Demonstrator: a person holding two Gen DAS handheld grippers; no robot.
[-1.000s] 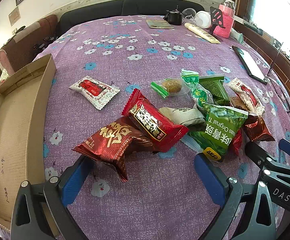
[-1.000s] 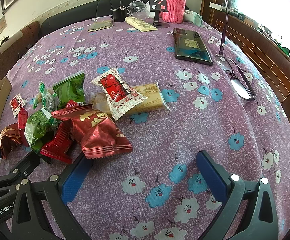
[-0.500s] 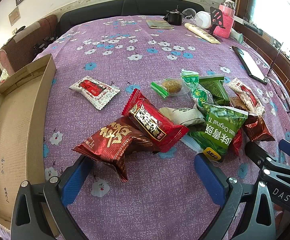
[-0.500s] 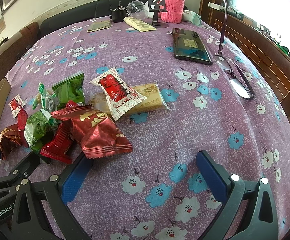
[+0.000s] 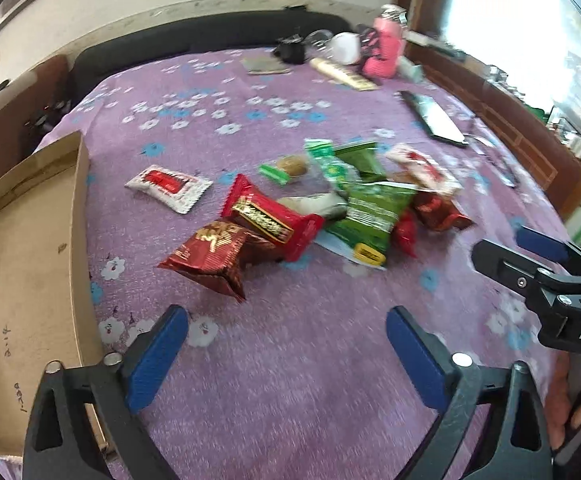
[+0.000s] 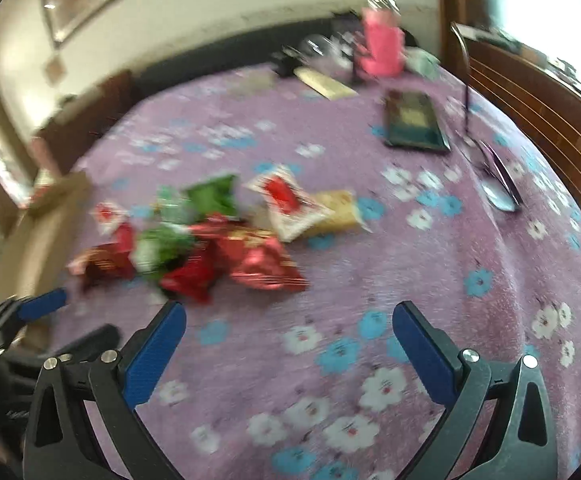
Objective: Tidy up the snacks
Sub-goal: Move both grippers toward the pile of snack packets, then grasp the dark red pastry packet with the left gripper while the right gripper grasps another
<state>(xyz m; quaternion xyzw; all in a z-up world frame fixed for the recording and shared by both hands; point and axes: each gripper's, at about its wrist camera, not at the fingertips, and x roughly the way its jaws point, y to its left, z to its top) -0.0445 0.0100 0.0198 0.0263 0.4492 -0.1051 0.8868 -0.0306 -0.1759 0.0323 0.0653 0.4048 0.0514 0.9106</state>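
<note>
A heap of snack packets lies mid-table on the purple flowered cloth. In the left wrist view the nearest is a dark red packet, then a bright red one, a green pea bag and a white-and-red packet off to the left. My left gripper hovers short of the heap, its jaws closing slightly with nothing between them. My right gripper is open over bare cloth, the red foil packet ahead of it on the left. Each gripper shows at the edge of the other's view.
An open cardboard box stands at the table's left edge. A phone, glasses, a pink-sleeved bottle and small items crowd the far right. A dark sofa runs behind the table.
Both grippers have risen and tilted, so the heap sits farther ahead in both views. Both views are motion-blurred. No packet has moved.
</note>
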